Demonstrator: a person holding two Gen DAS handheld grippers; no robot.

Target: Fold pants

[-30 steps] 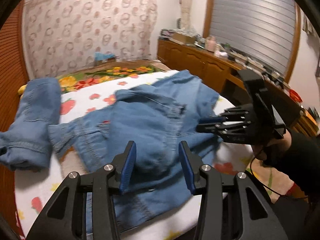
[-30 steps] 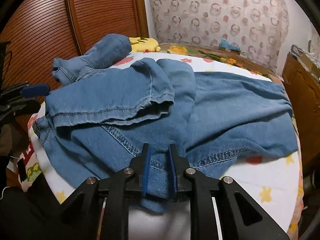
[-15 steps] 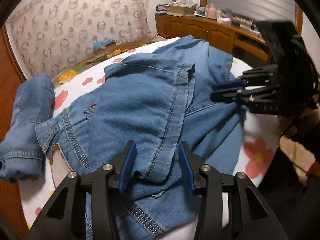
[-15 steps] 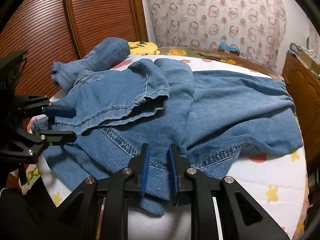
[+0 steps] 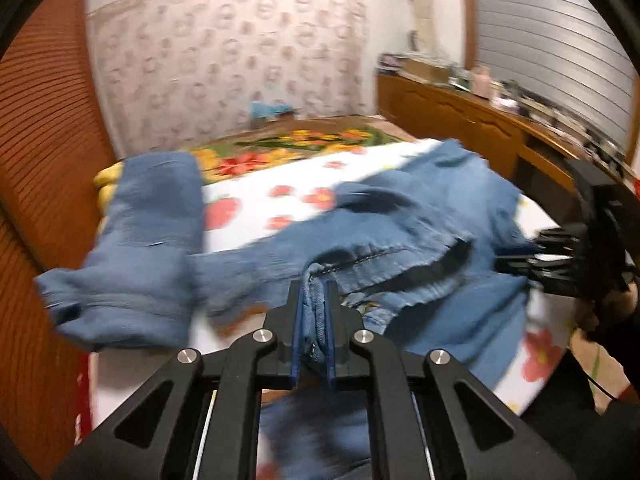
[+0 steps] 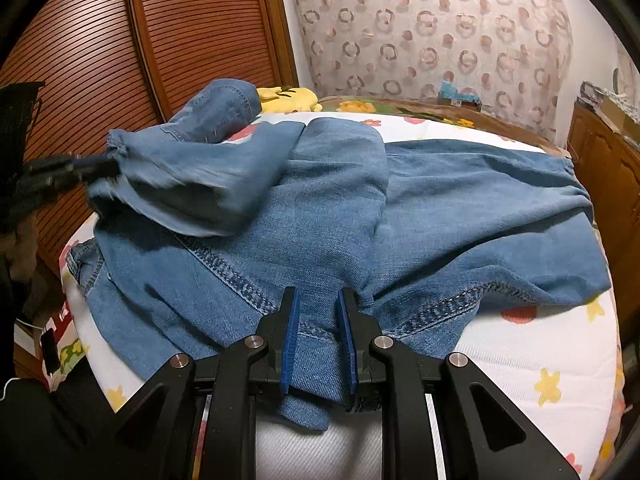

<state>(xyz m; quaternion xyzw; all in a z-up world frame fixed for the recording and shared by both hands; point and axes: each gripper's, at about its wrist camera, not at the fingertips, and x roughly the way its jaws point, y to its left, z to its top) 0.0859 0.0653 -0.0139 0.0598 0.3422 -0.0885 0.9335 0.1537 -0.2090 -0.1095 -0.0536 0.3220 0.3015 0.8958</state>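
Blue denim pants (image 6: 320, 208) lie spread on the bed. My left gripper (image 5: 316, 284) has its jaws closing on the hem of one pant leg, and the bunched denim is pinched between the blue pads. In the right wrist view that left gripper (image 6: 72, 168) holds the leg hem (image 6: 120, 152) lifted at the left side of the bed. My right gripper (image 6: 316, 296) is shut on the near edge of the pants at the bed's front. It also shows at the far right as the right gripper (image 5: 532, 256).
A second pair of jeans (image 5: 152, 240) lies bunched at the bed's left side by a yellow plush toy (image 6: 288, 98). The white flowered sheet (image 6: 540, 360) covers the bed. A slatted wooden door (image 6: 100, 40) stands left, a wooden cabinet (image 5: 460, 120) right.
The left gripper went from open over the folded leg to clamped on its hem, then pulled it up and toward the left side. The right gripper kept still.
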